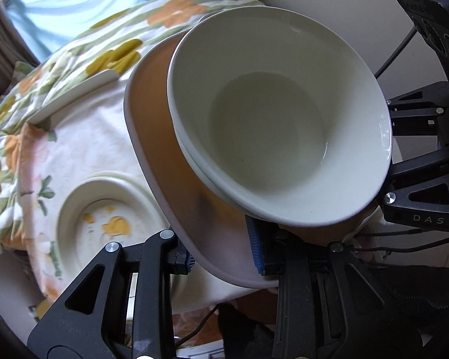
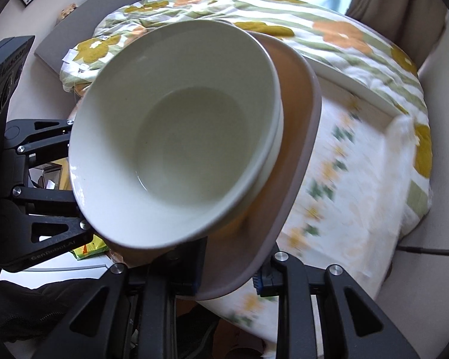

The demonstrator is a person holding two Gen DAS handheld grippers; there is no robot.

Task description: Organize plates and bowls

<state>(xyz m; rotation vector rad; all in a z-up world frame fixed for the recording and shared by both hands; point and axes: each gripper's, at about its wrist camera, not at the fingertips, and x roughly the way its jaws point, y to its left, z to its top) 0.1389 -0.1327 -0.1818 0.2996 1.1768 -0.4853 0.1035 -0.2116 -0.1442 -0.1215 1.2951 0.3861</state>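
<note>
Aloft: a brown plate with a pale grey rim hangs above a cloth-covered table, carried at opposite edges by two handheld grippers.
Stack: two white bowls, nested one inside the other, sit on the plate; the upper bowl is empty and its rim overhangs the plate's edge in both views.
Left gripper: its blue-padded fingers are clamped on the plate's near rim, one pad above and one below the edge.
Right gripper: it grips the opposite rim the same way, its blue pads pinching the grey edge; in the left wrist view its black frame shows at the right, beyond the bowls.
Tilt: in both views the plate and bowls appear slanted, though the fisheye lens makes the true angle hard to judge.
Below: a patterned dish with yellow-orange motifs and a cream rim lies on the tablecloth, apart from the lifted stack.
Also on the table: a flat white plate rests further back, partly on the floral fabric bunched along the far side.
Backdrop: a pale blue curtain hangs behind the table, with brown drapes beside it.
</note>
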